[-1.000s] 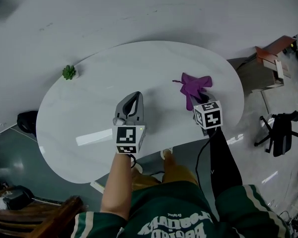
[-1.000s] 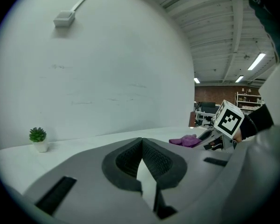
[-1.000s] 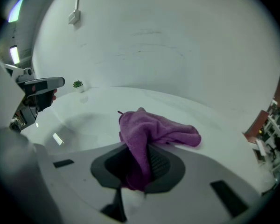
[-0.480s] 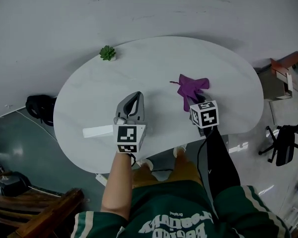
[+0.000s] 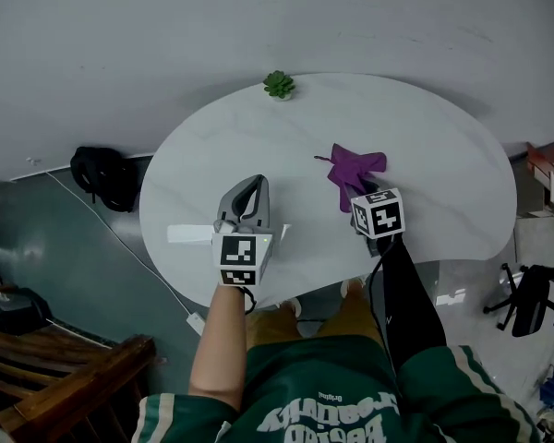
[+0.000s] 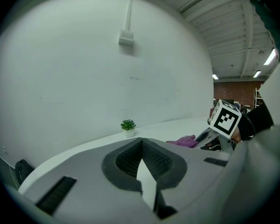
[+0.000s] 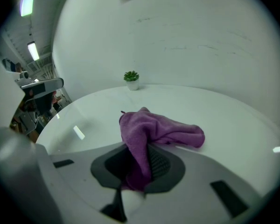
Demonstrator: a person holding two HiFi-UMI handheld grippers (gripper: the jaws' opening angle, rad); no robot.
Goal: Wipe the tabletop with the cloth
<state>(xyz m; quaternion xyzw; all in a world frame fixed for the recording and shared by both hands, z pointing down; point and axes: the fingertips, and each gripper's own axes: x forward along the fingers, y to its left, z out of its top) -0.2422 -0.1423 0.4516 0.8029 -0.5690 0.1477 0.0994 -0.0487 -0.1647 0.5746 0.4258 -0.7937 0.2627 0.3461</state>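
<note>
A purple cloth point(image 5: 353, 170) lies bunched on the white oval tabletop point(image 5: 425, 146), right of centre. My right gripper point(image 5: 358, 195) is shut on the cloth's near end; in the right gripper view the purple cloth point(image 7: 151, 134) runs from between the jaws out onto the table. My left gripper point(image 5: 249, 192) hovers over the table's near left part, shut with nothing in it. In the left gripper view its jaws meet at a point point(image 6: 141, 141), and the cloth point(image 6: 183, 141) shows to the right.
A small potted plant point(image 5: 278, 85) stands at the table's far edge, against the white wall. A black bag point(image 5: 103, 175) lies on the floor left of the table. A wooden bench point(image 5: 46, 377) is at lower left, an office chair point(image 5: 528, 295) at right.
The head view has swung, so the table and plant sit further right in frame. Both grippers keep their places over the table; the right one still holds the cloth.
</note>
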